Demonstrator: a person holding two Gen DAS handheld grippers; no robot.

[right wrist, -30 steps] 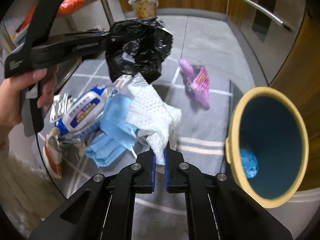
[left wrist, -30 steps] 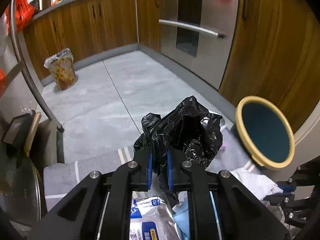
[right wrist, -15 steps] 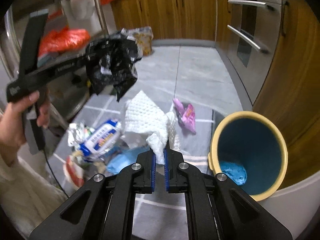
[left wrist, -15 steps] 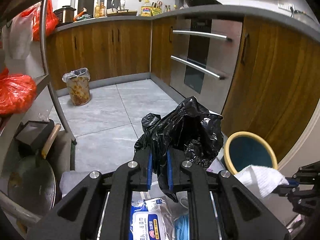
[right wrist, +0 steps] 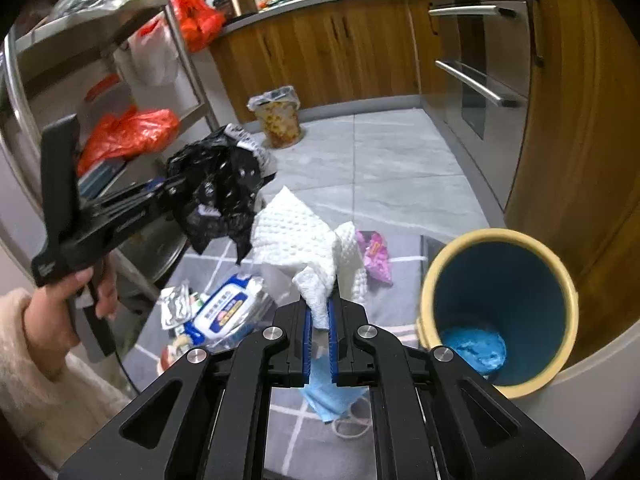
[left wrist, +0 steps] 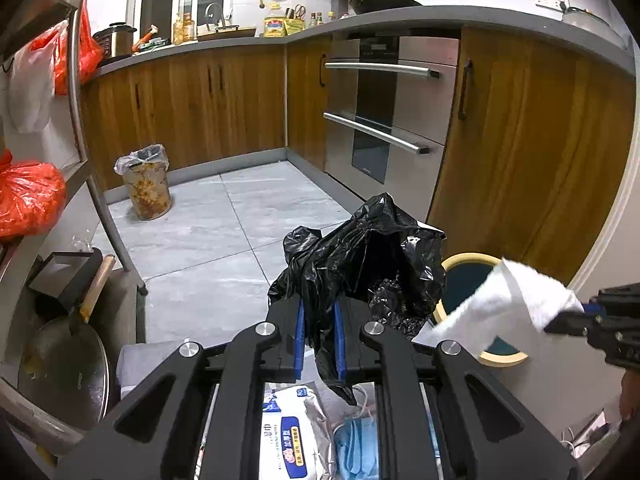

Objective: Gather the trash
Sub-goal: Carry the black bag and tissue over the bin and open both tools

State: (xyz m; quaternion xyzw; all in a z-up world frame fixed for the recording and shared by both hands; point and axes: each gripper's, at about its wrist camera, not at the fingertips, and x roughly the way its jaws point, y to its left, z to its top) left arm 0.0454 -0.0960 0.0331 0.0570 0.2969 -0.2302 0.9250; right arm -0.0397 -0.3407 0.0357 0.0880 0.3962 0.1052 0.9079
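Observation:
My left gripper is shut on a crumpled black plastic bag, held up in the air; from the right wrist view the same bag hangs at the left. My right gripper is shut on a white paper towel, which also shows at the right of the left wrist view as the paper towel. A yellow-rimmed bin with a blue inside stands low to the right, with something blue at its bottom. A wipes pack, blue masks and a pink wrapper lie on the grey mat below.
A second lined bin stands by the wooden cabinets. A metal rack with red bags stands at the left, with a pan near its foot. An oven front and a cabinet door lie to the right.
Both grippers have risen with the bag and the towel still gripped. The towel has come off the floor pile and now hangs above the mat beside the bin's rim.

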